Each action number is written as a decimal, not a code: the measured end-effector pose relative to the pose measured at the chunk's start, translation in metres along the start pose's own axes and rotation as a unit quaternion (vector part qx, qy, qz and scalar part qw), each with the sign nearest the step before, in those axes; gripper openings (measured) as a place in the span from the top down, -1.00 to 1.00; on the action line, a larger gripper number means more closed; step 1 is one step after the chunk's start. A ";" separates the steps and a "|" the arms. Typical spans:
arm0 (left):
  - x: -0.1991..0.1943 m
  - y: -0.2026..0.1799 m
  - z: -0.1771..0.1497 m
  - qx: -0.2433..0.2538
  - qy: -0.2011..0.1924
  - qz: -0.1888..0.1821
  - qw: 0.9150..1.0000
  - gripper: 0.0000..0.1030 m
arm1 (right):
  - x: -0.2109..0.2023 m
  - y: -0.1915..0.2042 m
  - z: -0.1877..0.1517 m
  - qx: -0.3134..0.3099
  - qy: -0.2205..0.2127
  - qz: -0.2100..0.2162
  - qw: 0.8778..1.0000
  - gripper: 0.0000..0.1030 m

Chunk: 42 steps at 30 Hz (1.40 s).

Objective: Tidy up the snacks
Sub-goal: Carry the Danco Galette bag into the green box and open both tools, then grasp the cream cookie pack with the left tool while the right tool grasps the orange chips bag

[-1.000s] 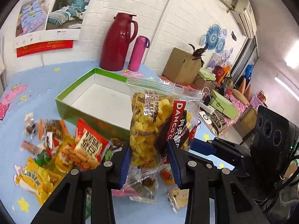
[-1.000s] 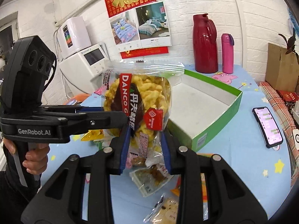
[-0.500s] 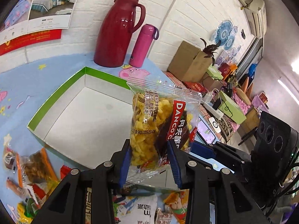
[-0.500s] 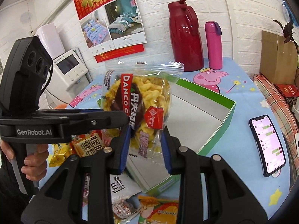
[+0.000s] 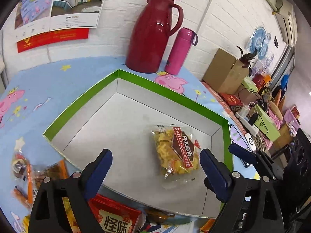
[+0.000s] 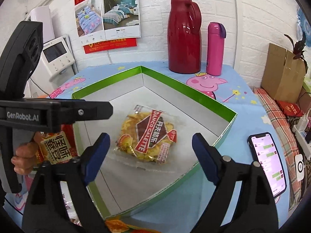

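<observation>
White brick wall, blue cartoon cloth on the table. One bag of yellow crisps lies flat in the green box, near its right wall. Left claw and right claw both spread, empty. Looks light, crinkly, crushable; I'd pinch a sealed edge. More packets outside the front edge, count unclear.

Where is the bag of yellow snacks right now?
The snack bag lies flat on the white floor inside the green box, toward its right side in both wrist views, below the open grippers.

White brick wall, wall AC unit
</observation>
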<state>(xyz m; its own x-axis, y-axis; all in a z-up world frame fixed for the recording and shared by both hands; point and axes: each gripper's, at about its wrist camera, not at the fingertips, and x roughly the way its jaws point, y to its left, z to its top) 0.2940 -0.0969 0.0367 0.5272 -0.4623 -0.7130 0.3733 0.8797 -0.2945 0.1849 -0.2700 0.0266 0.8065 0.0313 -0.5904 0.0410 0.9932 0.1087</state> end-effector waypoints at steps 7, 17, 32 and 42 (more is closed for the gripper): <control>-0.051 -0.005 -0.009 -0.003 -0.045 -0.011 0.999 -0.81 | -0.044 0.007 0.000 0.022 -0.019 0.022 0.999 -0.91; -0.134 -0.037 -0.070 0.044 -0.117 -0.016 0.992 -0.81 | -0.150 0.041 -0.036 -0.012 -0.106 0.019 0.994 -0.98; -0.114 -0.036 -0.197 -0.015 0.015 -0.067 0.998 -0.81 | -0.137 0.020 -0.161 0.065 0.082 0.007 0.994 -0.58; -0.108 -0.044 -0.216 0.007 0.043 -0.056 0.998 -0.80 | -0.118 0.046 -0.170 0.056 0.103 0.107 0.987 -0.03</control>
<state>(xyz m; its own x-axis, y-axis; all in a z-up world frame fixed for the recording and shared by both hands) 0.0554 -0.0618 -0.0107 0.4153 -0.5457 -0.7278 0.4367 0.8215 -0.3666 -0.0088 -0.2090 -0.0350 0.6668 0.2724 -0.6936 -0.0426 0.9432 0.3294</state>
